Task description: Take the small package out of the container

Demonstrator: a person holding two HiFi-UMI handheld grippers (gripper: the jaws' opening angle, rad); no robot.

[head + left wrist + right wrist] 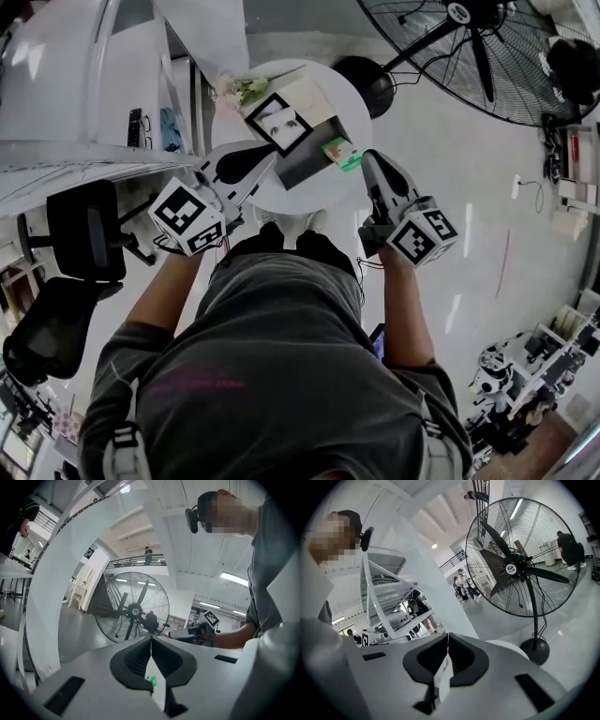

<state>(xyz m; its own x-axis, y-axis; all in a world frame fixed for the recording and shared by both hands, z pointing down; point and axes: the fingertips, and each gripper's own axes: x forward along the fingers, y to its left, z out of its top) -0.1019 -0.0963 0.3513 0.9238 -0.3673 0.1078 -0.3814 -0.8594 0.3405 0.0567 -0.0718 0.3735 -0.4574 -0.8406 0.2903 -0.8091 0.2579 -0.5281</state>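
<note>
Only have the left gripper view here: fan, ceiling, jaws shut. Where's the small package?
Observer: Head view shows a small green package lying on the round white table, just left of the right gripper.
Operator: Is it inside a container?
Observer: It sits at the right edge of a dark rectangular thing. I cannot tell if it is inside.
Operator: And the right jaws?
Observer: Right gripper view shows them shut, with nothing gripped between them.
</note>
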